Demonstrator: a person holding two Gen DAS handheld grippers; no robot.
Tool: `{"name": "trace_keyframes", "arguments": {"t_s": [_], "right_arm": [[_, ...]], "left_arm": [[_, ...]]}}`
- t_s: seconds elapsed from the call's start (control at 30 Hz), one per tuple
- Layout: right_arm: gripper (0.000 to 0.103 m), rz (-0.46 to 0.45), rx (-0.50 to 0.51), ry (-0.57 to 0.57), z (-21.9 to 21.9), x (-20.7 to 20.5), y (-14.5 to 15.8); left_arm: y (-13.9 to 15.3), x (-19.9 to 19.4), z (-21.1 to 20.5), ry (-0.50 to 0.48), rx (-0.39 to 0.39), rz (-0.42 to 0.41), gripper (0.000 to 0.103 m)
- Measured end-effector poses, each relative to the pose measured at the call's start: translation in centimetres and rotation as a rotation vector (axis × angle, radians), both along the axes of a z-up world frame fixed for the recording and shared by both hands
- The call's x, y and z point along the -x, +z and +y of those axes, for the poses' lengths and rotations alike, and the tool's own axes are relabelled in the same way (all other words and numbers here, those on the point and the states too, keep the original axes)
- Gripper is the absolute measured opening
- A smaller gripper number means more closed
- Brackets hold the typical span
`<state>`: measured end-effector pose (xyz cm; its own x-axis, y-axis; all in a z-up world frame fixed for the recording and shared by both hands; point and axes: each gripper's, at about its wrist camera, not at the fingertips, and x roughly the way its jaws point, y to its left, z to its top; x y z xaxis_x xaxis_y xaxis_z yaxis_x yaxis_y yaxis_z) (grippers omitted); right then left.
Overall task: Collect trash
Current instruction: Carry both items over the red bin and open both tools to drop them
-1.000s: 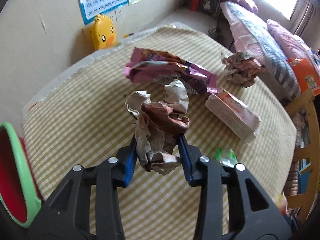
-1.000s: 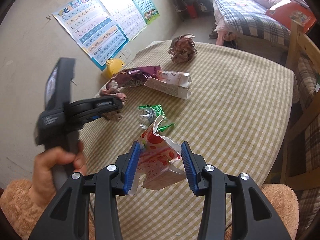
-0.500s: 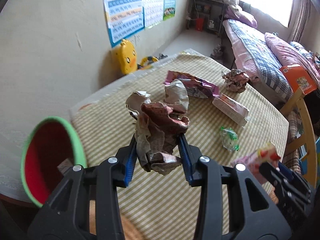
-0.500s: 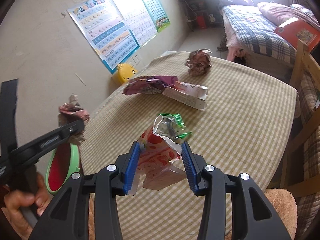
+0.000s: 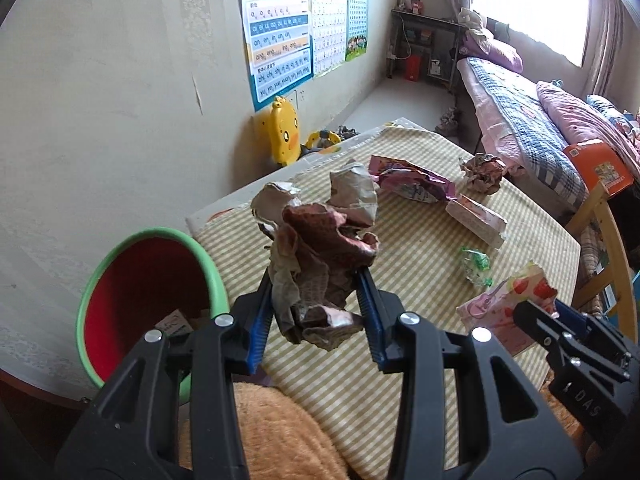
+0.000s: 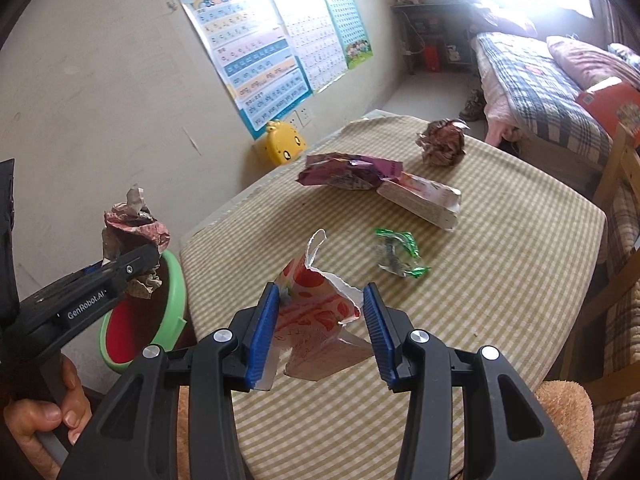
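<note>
My left gripper point(image 5: 316, 316) is shut on a crumpled brown paper wad point(image 5: 320, 248), held in the air near the table's near left corner. Just to its left, beside the table, stands a red bin with a green rim point(image 5: 120, 300); the wad point(image 6: 130, 236) hangs above that rim point(image 6: 176, 292) in the right wrist view. My right gripper point(image 6: 322, 328) is shut on a torn pink strawberry carton point(image 6: 316, 320), held over the table's near edge. That carton point(image 5: 504, 304) shows at the right in the left wrist view.
On the checked tablecloth point(image 6: 500, 240) lie a green wrapper point(image 6: 396, 252), a flattened white carton point(image 6: 424, 200), a purple snack bag point(image 6: 348, 170) and another crumpled paper ball point(image 6: 442, 142). A yellow duck toy point(image 6: 282, 148) sits by the wall. A bed point(image 5: 520, 112) and a wooden chair point(image 5: 608, 240) stand to the right.
The left gripper has lifted and pulled back to the left with the wad, bringing the bin into view. The right gripper has risen slightly with its carton.
</note>
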<state>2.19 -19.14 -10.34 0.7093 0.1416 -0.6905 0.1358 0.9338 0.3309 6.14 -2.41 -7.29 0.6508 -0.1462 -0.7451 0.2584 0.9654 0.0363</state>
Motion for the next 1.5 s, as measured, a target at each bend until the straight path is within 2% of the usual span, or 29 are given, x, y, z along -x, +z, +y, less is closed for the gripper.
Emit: {"name": "trace_keyframes", "arguments": {"t_s": [0.27, 0.63, 1.0, 1.5], "right_arm": [[0.042, -0.015, 0.032, 0.04, 2.0, -0.2, 1.2], [0.043, -0.049, 0.063, 0.135, 5.8, -1.8, 2.9], [0.043, -0.057, 0.076, 0.205, 8.6, -3.0, 3.5], [0.043, -0.045, 0.083, 0.262, 11.5, -3.6, 3.4]], "left_arm": [[0.3, 0.3, 1.8, 0.03, -0.01, -0.02, 0.039], [0.1, 0.2, 5.8, 0.119, -0.018, -0.026, 0.039], [-0.5, -0.2, 10.0, 0.205, -0.014, -0.014, 0.039], [-1.0, -0.4, 12.3, 0.254, -0.012, -0.003, 0.039]]}}
